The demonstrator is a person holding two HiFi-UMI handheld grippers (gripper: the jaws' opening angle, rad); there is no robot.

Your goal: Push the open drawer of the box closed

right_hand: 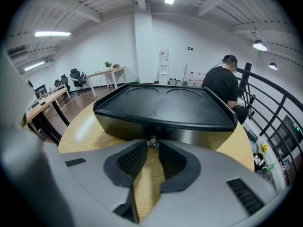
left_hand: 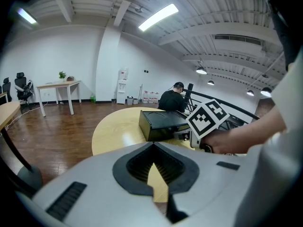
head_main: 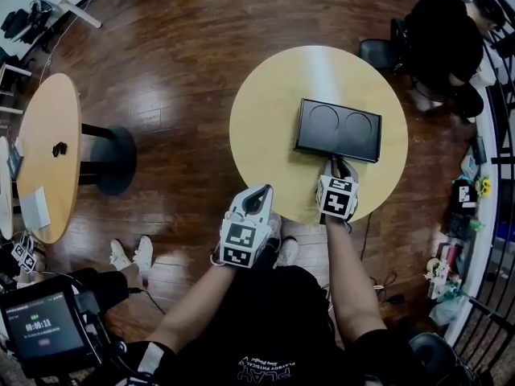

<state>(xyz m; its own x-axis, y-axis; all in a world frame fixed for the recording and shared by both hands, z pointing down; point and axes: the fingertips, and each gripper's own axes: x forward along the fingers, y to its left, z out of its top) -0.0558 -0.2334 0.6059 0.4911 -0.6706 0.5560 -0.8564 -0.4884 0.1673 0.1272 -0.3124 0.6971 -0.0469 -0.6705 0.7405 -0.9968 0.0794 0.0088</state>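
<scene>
A black box (head_main: 338, 131) with two round recesses in its lid lies on the round yellow table (head_main: 265, 127). My right gripper (head_main: 336, 166) is at the middle of the box's near face. In the right gripper view, the box (right_hand: 165, 103) fills the upper frame, and my right gripper (right_hand: 151, 144) has its tips closed around the small metal drawer knob (right_hand: 152, 141). The drawer front looks flush with the box. My left gripper (head_main: 259, 191) hovers at the table's near edge, left of the box, shut and empty. From the left gripper view, the box (left_hand: 161, 124) lies ahead of its shut jaws (left_hand: 152, 148).
A person in black (head_main: 442, 39) sits beyond the table at the far right, beside a black railing (head_main: 499, 159). A second yellow table (head_main: 48, 159) stands to the left. A device with a screen (head_main: 40, 328) is at the lower left. Dark wood floor surrounds the table.
</scene>
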